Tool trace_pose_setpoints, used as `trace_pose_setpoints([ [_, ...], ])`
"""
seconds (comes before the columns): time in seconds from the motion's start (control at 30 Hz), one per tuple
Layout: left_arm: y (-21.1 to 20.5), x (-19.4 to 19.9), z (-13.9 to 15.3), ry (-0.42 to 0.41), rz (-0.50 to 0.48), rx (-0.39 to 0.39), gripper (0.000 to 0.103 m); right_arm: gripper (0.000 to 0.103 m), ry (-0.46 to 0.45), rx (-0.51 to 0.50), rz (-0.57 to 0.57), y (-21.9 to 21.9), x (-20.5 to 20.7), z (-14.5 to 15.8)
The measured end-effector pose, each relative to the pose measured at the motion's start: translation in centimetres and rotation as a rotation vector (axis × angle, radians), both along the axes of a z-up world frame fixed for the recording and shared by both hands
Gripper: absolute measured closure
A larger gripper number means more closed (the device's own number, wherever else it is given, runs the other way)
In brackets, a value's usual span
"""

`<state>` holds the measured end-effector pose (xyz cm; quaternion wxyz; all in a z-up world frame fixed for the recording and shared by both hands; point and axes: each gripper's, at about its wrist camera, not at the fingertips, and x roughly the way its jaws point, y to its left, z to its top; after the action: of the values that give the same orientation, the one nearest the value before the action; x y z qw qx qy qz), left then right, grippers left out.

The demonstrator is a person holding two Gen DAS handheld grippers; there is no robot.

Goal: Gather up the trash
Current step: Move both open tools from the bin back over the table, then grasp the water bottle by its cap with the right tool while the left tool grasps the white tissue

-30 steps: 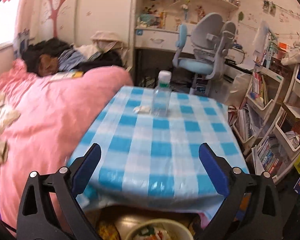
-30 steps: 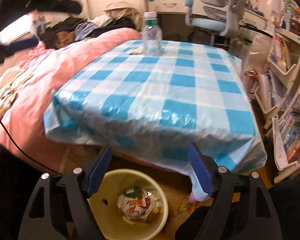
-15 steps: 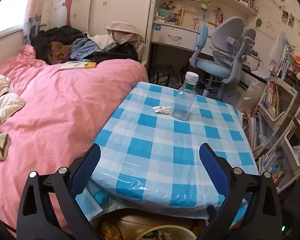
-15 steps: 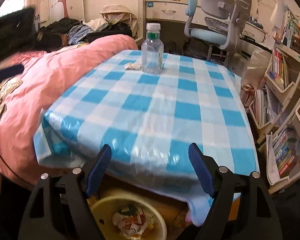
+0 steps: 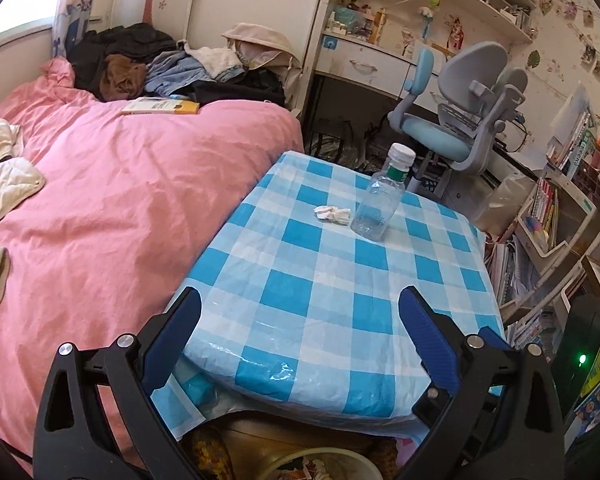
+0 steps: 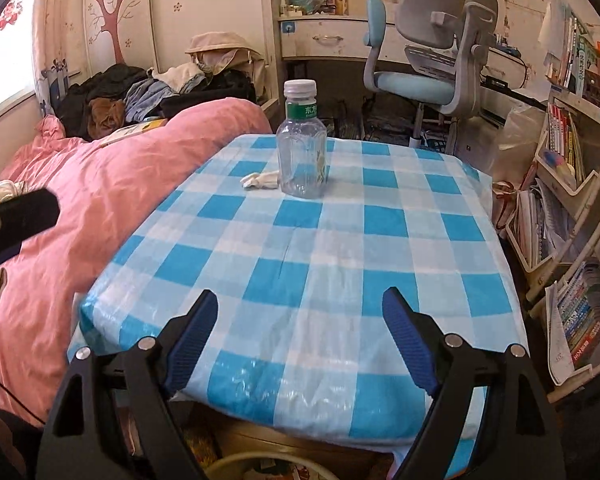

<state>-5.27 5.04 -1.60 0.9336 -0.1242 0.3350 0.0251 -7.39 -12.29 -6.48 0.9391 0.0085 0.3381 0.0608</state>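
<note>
Trash remained uncollected: a crumpled white paper wad (image 5: 332,213) and clear empty plastic bottle (image 5: 379,200) sat touching at twelve o'clock on the blue-checked surface (image 5: 332,300), both hand-held grippers, left (image 5: 300,322) and right (image 6: 300,314), spread and empty, though a yellowish bin (image 5: 324,465) at six o'clock already held scraps.

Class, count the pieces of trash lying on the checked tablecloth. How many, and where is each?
2: an empty plastic bottle standing upright at the far end, and a crumpled tissue just to its left. Nothing else shows on the tablecloth.
</note>
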Motion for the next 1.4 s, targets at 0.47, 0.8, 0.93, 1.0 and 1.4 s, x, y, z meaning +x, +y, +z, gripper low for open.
trace_pose_setpoints([
  [0.47, 1.7, 3.0, -3.0, 0.122, 0.067, 0.011, 0.007, 0.015, -0.067, 0.044, 0.064, -1.5, 5.9, 0.5],
  [0.8, 0.1, 10.6, -5.4, 0.158, 0.047, 0.034, 0.007, 0.015, -0.113, 0.082, 0.117, -1.3, 12.7, 0.5],
  [0.93, 0.8, 13.7, -6.2, 0.153, 0.070, 0.018, 0.008, 0.015, -0.162, 0.066, 0.154, 1.0, 15.8, 1.5],
  [1.0, 0.9, 15.2, -6.5, 0.146, 0.063, 0.010, 0.007, 0.015, -0.191, 0.015, 0.138, 2.1, 17.5, 2.0],
  [1.4, -2.6, 25.1, -9.0, 0.161, -0.032, 0.092, 0.008, 0.063, -0.142, 0.076, 0.250, -1.1, 21.6, 2.7],
])
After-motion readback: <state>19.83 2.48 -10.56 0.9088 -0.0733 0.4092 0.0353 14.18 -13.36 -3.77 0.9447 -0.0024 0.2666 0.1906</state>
